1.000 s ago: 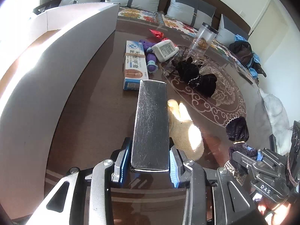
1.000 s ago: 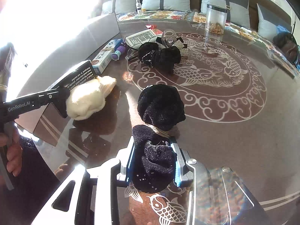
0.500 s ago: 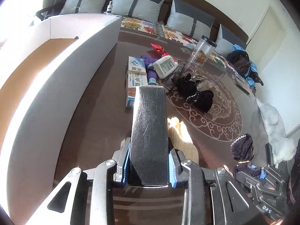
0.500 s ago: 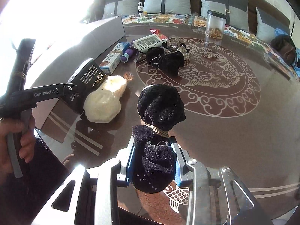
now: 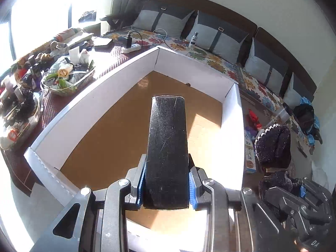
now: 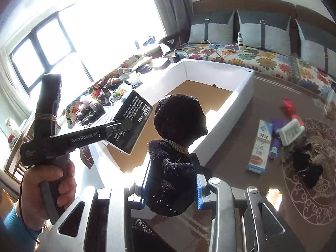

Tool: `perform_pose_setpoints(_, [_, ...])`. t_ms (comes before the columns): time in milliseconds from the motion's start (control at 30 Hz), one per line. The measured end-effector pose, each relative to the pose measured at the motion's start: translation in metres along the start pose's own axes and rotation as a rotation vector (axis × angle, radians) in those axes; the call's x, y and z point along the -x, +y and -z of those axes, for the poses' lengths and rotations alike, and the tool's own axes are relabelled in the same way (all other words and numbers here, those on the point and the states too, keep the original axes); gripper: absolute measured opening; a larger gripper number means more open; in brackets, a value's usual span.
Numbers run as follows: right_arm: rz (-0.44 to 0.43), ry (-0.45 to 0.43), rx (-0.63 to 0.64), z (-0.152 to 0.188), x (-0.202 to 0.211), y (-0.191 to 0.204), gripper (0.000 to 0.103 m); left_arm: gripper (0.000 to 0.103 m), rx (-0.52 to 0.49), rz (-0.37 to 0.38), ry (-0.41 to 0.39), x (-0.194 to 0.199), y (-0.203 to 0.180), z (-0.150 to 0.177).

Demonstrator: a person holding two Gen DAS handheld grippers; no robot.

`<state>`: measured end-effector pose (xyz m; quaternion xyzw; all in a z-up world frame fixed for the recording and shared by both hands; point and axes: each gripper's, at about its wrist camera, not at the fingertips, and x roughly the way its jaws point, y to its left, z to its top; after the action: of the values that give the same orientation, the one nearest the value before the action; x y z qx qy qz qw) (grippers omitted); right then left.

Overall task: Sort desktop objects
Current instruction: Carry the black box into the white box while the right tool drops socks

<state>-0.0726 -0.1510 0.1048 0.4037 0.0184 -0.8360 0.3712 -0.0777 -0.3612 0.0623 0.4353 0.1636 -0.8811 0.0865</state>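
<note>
The black left gripper (image 6: 117, 126) says "GenRobot.AI" in white letters, has string wound round its handle, and the hand (image 6: 45, 191) wears a blue sleeve (image 6: 14, 231).

Your left wrist camera looks steeply down from close above the white cardboard box (image 5: 98, 103), onto its brown floor. Your right wrist camera sits just beside the box (image 6: 235, 109), facing across it. Both views share the box and the cushioned bench (image 5: 212, 56) beyond it.

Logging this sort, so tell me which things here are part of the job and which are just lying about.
Job: black box in left jaws, black pouch in right jaws, white bin.
Lying about: toothpaste box, glass jar, cushions.
</note>
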Motion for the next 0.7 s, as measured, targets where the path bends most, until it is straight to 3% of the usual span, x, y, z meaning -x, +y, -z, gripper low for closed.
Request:
perform_pose_setpoints(200, [-0.027, 0.119, 0.032, -0.019, -0.081, 0.040, 0.038, 0.035, -0.013, -0.070, 0.089, -0.028, 0.023, 0.010])
perform_pose_setpoints(267, [-0.023, 0.166, -0.009, -0.017, -0.098, 0.035, 0.053, 0.044, 0.001, -0.084, 0.082, -0.025, 0.030, 0.013])
perform_pose_setpoints(300, [-0.021, 0.171, -0.031, -0.016, -0.100, 0.031, 0.066, 0.048, 0.010, -0.081, 0.071, -0.022, 0.031, 0.013])
perform_pose_setpoints(333, [-0.020, 0.157, -0.045, -0.015, -0.096, 0.027, 0.070, 0.055, 0.016, -0.081, 0.054, -0.017, 0.029, 0.013])
perform_pose_setpoints(433, [-0.018, 0.080, -0.051, -0.016, -0.065, 0.017, 0.079, 0.056, 0.001, -0.064, 0.011, -0.001, 0.013, 0.018])
perform_pose_setpoints(600, [0.114, -0.067, -0.010, 0.010, 0.004, -0.019, 0.095, 0.058, -0.099, 0.096, -0.042, 0.039, -0.059, 0.034])
perform_pose_setpoints(700, [0.254, -0.114, -0.029, 0.052, 0.040, -0.063, 0.101, 0.080, -0.181, 0.227, -0.044, 0.055, -0.117, 0.058])
